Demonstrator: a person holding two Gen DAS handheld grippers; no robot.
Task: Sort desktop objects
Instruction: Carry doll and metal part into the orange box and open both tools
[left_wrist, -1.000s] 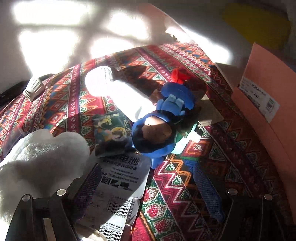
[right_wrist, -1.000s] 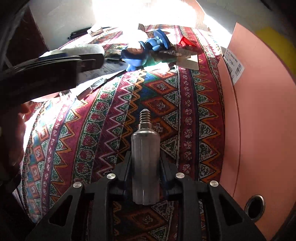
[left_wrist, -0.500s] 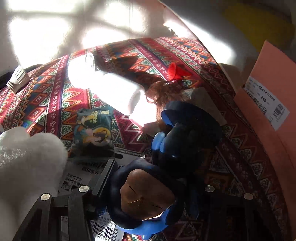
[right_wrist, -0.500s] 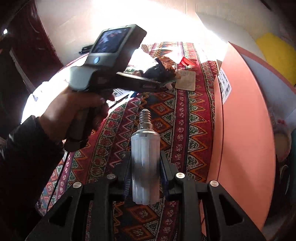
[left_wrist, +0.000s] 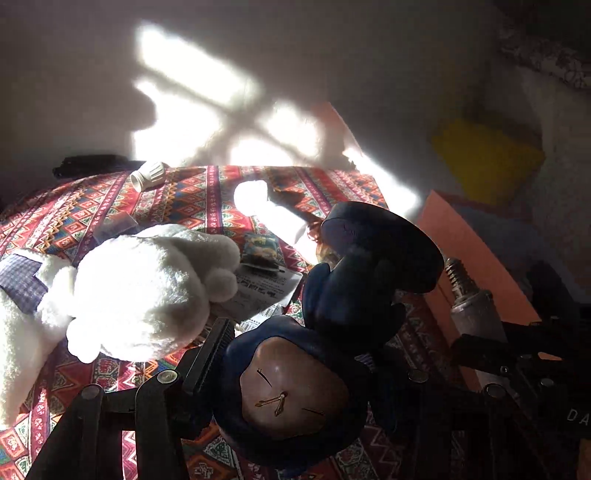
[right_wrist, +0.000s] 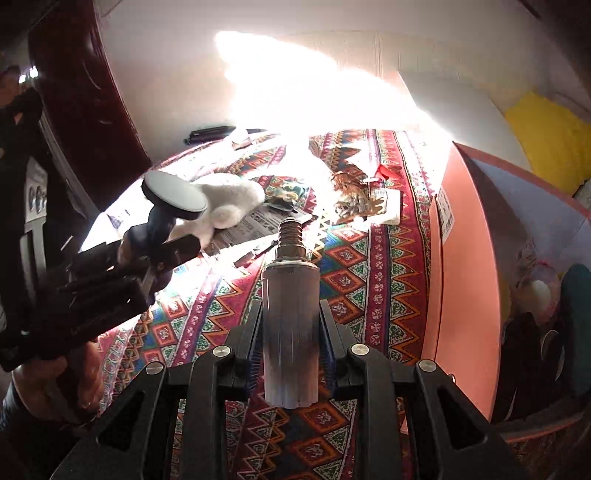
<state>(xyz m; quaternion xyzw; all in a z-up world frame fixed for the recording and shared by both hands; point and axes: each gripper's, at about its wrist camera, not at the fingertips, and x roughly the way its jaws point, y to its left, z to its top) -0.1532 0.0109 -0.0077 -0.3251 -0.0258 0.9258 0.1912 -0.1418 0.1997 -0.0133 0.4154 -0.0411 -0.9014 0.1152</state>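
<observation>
Change since earlier: the blue doll (left_wrist: 325, 354) has been lifted off the patterned cloth (right_wrist: 347, 266) and is now carried clear of it; the bulb (right_wrist: 290, 325) is gripped as it was a second ago

Left tool: the left tool (left_wrist: 295, 369) is pressed against the doll's head from both sides, the round base of the doll pointing away from the camera; the same doll is seen from the right wrist at (right_wrist: 162, 218), held up above the worktop

Right tool: the right tool (right_wrist: 291, 354) is pinching the frosted bulb by its body, the screw end pointing forward

Bin: a pink bin (right_wrist: 469, 280) stands at the right edge of the worktop; soft toys seem to lie inside it, though the shadow hides which

Left on the cloth: a white plush toy (left_wrist: 147, 288), a printed leaflet (left_wrist: 262, 291), a small snack packet (left_wrist: 260, 249) and a white socket (left_wrist: 147, 175) near the far edge

Stage, as a judgement: both carried things appear bound for sorting, probably toward the bin, but the target is not settled by these views

Risk, doll: the grip is on a rounded, smooth head with the heavy body hanging forward; a swing could let it pivot or slip out

Risk, bulb: a hard squeeze or a knock on the bin wall could crack it

Risk, tools: the two tools are held near each other and could collide on the way to the bin
</observation>
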